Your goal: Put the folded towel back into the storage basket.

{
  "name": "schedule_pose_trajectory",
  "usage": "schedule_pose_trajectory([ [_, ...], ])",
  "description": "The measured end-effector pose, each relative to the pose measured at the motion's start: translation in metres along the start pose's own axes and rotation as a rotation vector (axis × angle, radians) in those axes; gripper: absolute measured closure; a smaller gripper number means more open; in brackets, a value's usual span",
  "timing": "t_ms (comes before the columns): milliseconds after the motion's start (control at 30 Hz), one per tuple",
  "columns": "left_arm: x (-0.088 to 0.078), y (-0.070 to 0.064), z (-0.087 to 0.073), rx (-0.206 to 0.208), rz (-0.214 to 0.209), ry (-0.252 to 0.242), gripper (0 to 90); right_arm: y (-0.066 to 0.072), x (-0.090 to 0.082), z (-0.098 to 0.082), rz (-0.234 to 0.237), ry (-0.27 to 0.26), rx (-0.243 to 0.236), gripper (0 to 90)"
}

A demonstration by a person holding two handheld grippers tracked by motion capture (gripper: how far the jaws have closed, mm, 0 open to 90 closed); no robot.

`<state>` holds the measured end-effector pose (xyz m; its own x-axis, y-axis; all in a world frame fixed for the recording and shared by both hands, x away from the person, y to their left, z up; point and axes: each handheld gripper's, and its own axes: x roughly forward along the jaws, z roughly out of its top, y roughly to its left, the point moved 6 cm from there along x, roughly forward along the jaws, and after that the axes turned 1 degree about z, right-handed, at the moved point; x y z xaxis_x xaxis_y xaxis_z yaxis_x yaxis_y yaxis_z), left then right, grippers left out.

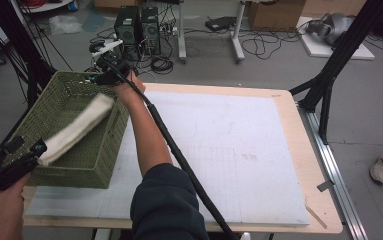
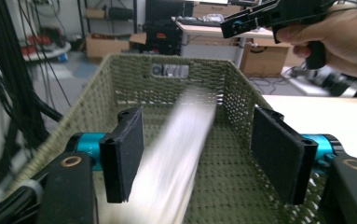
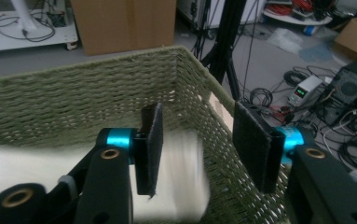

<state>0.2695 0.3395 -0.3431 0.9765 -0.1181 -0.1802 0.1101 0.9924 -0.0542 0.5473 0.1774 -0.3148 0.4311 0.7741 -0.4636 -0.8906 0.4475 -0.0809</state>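
A green woven basket (image 1: pixel 94 160) stands on the table's left side. A white rolled towel (image 1: pixel 76 129) lies slanted inside it and looks blurred. My left gripper (image 1: pixel 31 149) is at the basket's near corner, by the towel's near end. In the left gripper view its jaws (image 2: pixel 202 149) stand open, and the towel (image 2: pixel 176 158) runs between the pads without being pressed. My right gripper (image 1: pixel 101 75) hovers over the far corner. Its jaws (image 3: pixel 199 144) are open above the towel's (image 3: pixel 181 182) other end, just inside the basket wall (image 3: pixel 73 93).
A white board (image 1: pixel 229 150) covers most of the wooden table (image 1: pixel 324 220). The right gripper's cable (image 1: pixel 179 155) trails across it along the forearm. Computer towers (image 1: pixel 136 27), cables and boxes sit on the floor beyond. A black stand (image 1: pixel 329 80) rises at the right.
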Motion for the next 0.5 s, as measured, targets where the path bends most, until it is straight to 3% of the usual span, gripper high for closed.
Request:
schedule_pose_trajectory([
  [200, 0.001, -0.005, 0.002, -0.039, -0.047, -0.014, 34.1, -0.001, -0.026, 0.000, 0.007, -0.021, -0.007, 46.9],
  [333, 0.002, -0.011, 0.005, -0.067, -0.098, -0.037, 29.1, -0.001, -0.051, -0.008, 0.016, -0.027, 0.007, 42.0],
  [400, 0.002, -0.015, 0.008, -0.071, -0.122, -0.053, 24.6, -0.003, -0.063, -0.013, 0.035, -0.035, 0.035, 36.6],
  [500, 0.003, -0.024, 0.010, -0.077, -0.161, -0.048, 22.8, -0.006, -0.080, -0.021, 0.019, -0.043, 0.063, 26.4],
])
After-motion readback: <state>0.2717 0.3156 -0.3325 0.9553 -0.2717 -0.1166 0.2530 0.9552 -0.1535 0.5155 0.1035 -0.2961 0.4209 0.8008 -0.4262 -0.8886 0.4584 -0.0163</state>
